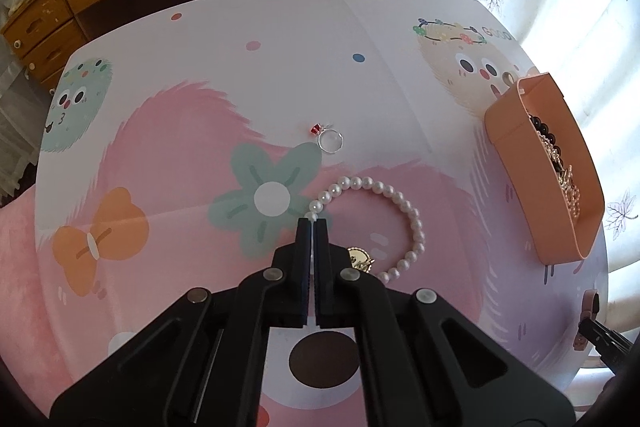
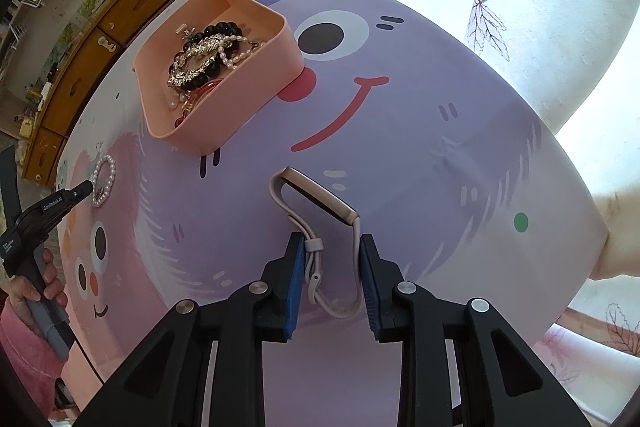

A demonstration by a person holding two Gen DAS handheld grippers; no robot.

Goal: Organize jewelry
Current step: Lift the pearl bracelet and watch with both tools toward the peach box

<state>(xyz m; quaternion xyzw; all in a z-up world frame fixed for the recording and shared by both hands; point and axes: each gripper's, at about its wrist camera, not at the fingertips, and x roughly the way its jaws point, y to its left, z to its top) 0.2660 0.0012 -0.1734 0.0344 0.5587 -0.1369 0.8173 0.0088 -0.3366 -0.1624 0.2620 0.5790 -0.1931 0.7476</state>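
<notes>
**Pearls pinched, watch lined up: two pickups for one tray**

We have the left tongs (image 1: 311,223) pressed together on the pearl bracelet (image 1: 384,191), biting the strand right at the near-left end of the loop. The rest of the pearls lie curled on the desk (image 1: 240,39), with a small gold charm (image 1: 360,258) just beside the tongs. A ring with a red stone (image 1: 329,139) sits beyond the bracelet, apart from it and untouched.

Over on the right, our right tongs (image 2: 328,247) stand spread, one finger on each side of the watch (image 2: 320,201). The strap loops between the pads; we cannot tell whether either pad touches it yet.

The pink tray (image 2: 256,83) stands at the far side of the desk, already holding dark beads, a gold piece and more pearls.

So how do we do this well? For the pearls, we judge a straight, slow lift is best, so the strand hangs free and the charm does not snag. Then we carry it over the tray's rim before letting go, since a swinging tail could catch on the wall. For the watch, we want to close on the strap squarely; it looks soft and may fold or slide out if pinched near its edge.
</notes>
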